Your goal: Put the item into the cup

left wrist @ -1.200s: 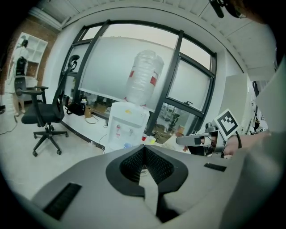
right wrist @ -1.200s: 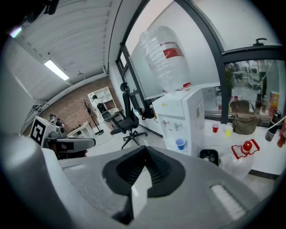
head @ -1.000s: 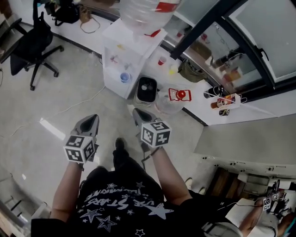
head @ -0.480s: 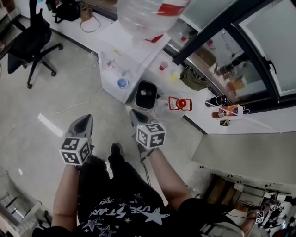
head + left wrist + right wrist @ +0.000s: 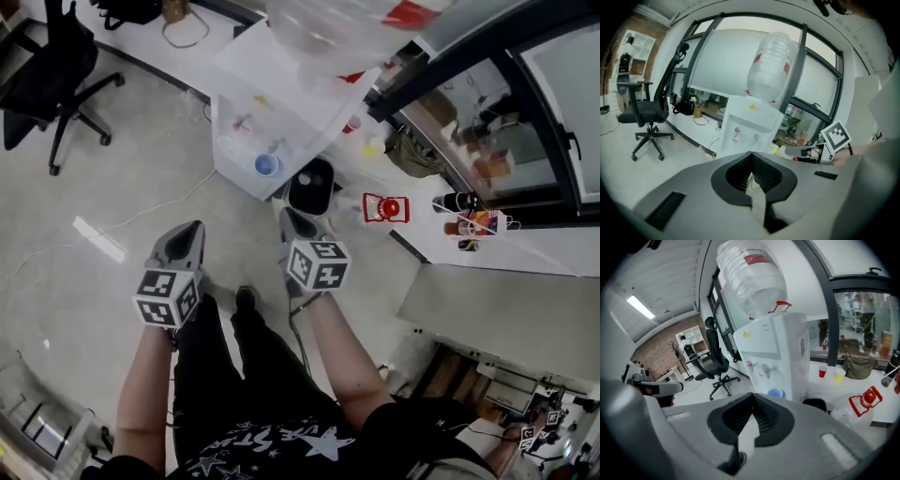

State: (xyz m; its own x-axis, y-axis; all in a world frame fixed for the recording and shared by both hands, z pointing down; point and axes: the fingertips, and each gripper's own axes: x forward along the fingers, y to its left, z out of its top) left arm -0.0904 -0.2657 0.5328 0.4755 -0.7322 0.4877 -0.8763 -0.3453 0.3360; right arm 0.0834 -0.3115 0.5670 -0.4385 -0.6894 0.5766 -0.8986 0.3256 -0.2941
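Both grippers are held out in front of the person's body above the floor, and nothing is between their jaws. My left gripper [image 5: 189, 233] is shut, its jaws meeting in the left gripper view [image 5: 751, 155]. My right gripper [image 5: 292, 222] is shut too [image 5: 752, 396]. A blue cup [image 5: 266, 165] sits at the taps of the white water dispenser [image 5: 281, 112], ahead of the right gripper [image 5: 775, 393]. A red cup [image 5: 822, 371] and a yellow cup [image 5: 839, 376] stand on the white ledge beyond. I cannot tell which thing is the item.
A black bin [image 5: 312, 186] stands beside the dispenser. A clear jug with a red handle [image 5: 385, 207] lies by the ledge. A black office chair [image 5: 52, 70] stands at the far left. Bottles and clutter [image 5: 469, 220] sit on the ledge at right.
The head view has shifted, so the dispenser and bin now sit a little lower and further right. Both grippers stay shut and side by side.
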